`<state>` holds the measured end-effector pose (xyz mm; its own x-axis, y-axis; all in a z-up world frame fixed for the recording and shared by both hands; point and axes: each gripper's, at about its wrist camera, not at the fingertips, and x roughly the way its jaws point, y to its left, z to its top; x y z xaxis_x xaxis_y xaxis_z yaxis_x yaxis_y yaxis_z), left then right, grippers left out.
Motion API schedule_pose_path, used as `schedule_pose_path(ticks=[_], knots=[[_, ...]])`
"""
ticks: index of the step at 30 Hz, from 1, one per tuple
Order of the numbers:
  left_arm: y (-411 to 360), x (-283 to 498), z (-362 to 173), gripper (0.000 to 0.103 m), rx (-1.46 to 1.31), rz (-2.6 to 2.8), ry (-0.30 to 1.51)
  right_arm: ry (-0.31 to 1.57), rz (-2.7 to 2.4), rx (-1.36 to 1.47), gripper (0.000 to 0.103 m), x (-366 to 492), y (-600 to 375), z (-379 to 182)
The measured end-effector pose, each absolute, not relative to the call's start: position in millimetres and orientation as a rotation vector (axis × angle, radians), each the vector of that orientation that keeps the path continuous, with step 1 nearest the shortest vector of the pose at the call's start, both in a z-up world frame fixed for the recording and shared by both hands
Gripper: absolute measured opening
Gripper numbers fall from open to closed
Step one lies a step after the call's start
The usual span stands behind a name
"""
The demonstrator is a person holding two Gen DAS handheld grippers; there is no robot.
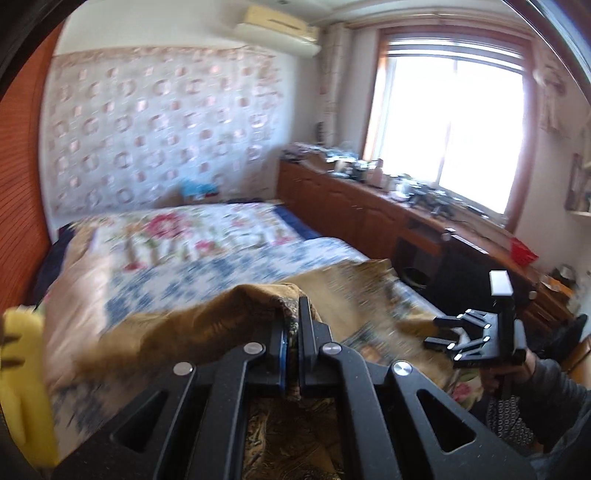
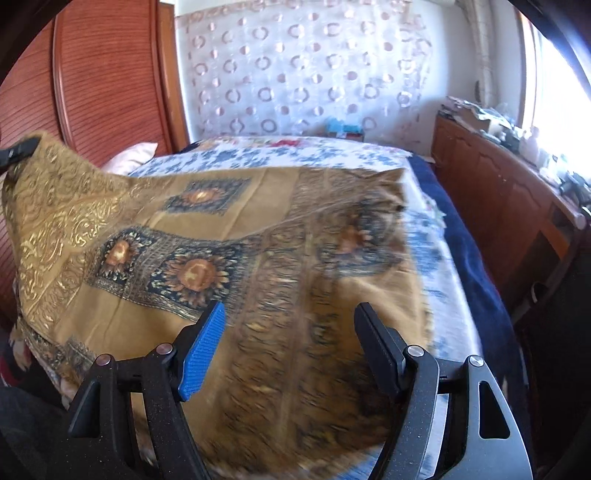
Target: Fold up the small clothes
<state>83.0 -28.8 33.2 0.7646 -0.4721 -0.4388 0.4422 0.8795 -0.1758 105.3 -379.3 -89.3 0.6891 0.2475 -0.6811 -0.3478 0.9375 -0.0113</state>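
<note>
Sunflower scarf (image 2: 207,236) pattern: right view only.

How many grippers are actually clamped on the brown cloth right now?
1. The left gripper is shut on the brown cloth, pinching its lifted edge. The right gripper hangs open above the cloth's near part, pads apart, gripping nothing.

Place: it was a bedroom in a home.
Bed: a big bed (image 1: 229,236) had a flowery cover.
Wall: a curtain (image 1: 159,122) with ring shapes hung behind it.
Window: bright light came through a window (image 1: 454,125).
Cupboards: a long wooden worktop (image 1: 369,184) was full of small things.
Air: an air conditioner (image 1: 277,29) sat up high.
</note>
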Motion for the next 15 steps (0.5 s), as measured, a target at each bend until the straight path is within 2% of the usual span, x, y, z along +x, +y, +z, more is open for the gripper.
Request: schedule_pose_path(ticks=[7, 13, 14, 15], knots=[[-113.6, 109.2, 68.6, 0.001, 0.013, -0.657, 0.482, 0.707, 0.281, -0.105, 0.074, 90.2, -411.9, -77.5], [-174.0, 114.1, 73.3, 0.001, 0.06, -0.734, 0.52, 0.684, 0.253, -0.069, 0.074, 80.5, -430.8, -69.6], [-180.3, 114.1, 69.9, 0.002, 0.077, -0.737, 0.536, 0.683, 0.251, -0.063, 0.074, 80.1, -432.7, -69.1], [-185.5, 113.2, 67.1, 0.008, 0.093, -0.741, 0.548, 0.684, 0.249, -0.059, 0.074, 80.0, -433.5, -68.9]])
